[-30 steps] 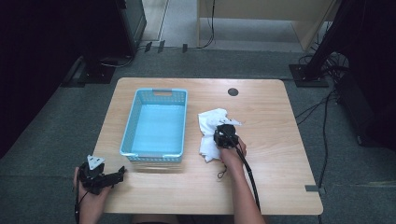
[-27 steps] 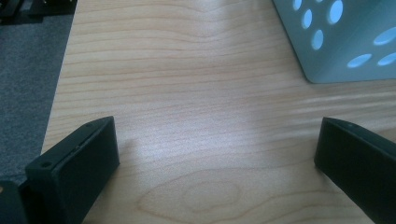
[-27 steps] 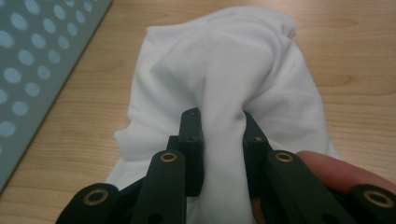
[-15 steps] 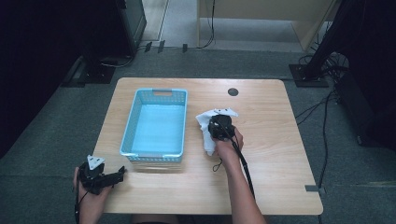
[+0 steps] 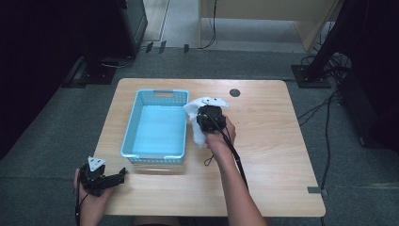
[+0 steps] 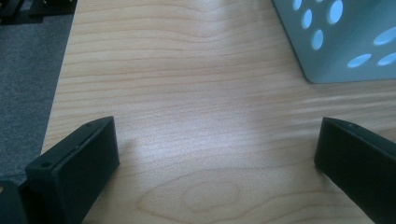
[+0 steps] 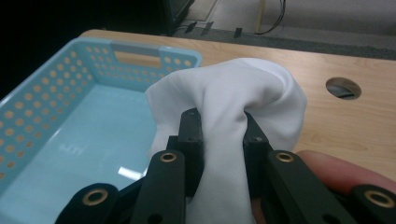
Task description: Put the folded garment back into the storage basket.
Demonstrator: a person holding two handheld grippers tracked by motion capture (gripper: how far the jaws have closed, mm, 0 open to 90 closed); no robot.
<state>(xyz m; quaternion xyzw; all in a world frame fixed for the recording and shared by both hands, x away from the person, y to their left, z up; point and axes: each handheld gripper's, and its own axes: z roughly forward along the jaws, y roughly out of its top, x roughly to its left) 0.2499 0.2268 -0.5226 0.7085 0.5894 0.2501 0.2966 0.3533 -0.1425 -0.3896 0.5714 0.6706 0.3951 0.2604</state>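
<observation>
A white cloth (image 5: 195, 123) (image 7: 233, 98) hangs off the table, pinched between the jaws of my right gripper (image 5: 208, 117) (image 7: 219, 128), which is shut on it. The cloth sits just beside the right rim of the light blue perforated basket (image 5: 157, 125) (image 7: 60, 112), which has nothing in it. My left gripper (image 5: 104, 178) (image 6: 217, 154) rests at the table's front left corner, jaws wide open over bare wood. A corner of the basket (image 6: 345, 42) appears at the top right of the left gripper view.
The wooden table (image 5: 263, 155) has a round cable hole (image 5: 235, 92) near its back edge. Dark equipment and cables stand on the floor around it. Grey carpet (image 6: 28, 70) lies beyond the table's left edge.
My right gripper has lifted the white cloth off the table and carried it left, toward the basket's right rim. The left gripper has stayed put.
</observation>
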